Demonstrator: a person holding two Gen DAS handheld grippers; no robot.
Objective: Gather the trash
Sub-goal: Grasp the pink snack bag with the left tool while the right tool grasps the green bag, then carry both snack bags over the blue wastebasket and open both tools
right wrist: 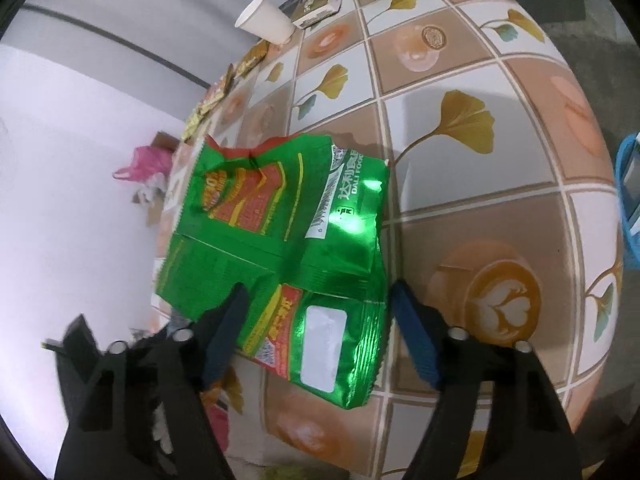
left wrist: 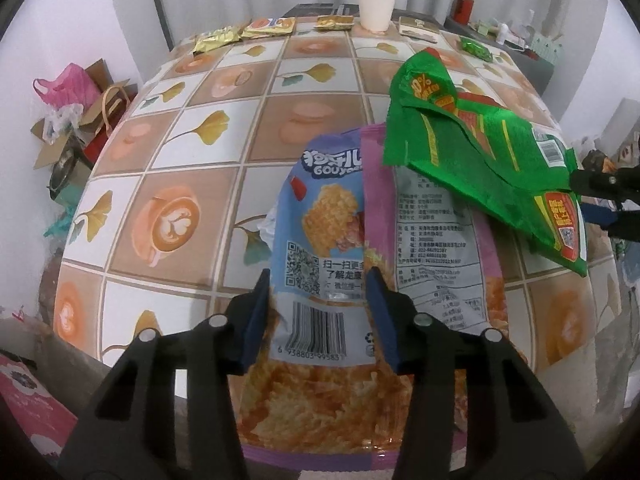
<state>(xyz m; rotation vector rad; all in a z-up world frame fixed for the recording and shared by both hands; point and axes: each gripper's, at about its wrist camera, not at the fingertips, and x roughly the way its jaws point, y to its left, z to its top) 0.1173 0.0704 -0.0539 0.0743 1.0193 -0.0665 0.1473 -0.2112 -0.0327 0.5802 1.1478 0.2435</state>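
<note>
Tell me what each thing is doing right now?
left gripper: jaws open around the purple snack bag.
purple snack bag: empty, flat.
right gripper: jaws open around the green bag.
green bag: empty, crumpled, torn open.
paper cup: upright on the table.

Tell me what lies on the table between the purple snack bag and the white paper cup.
Left wrist view: between the purple snack bag and the white paper cup lies only bare patterned tablecloth; the green foil bag hangs off to the right.
</note>
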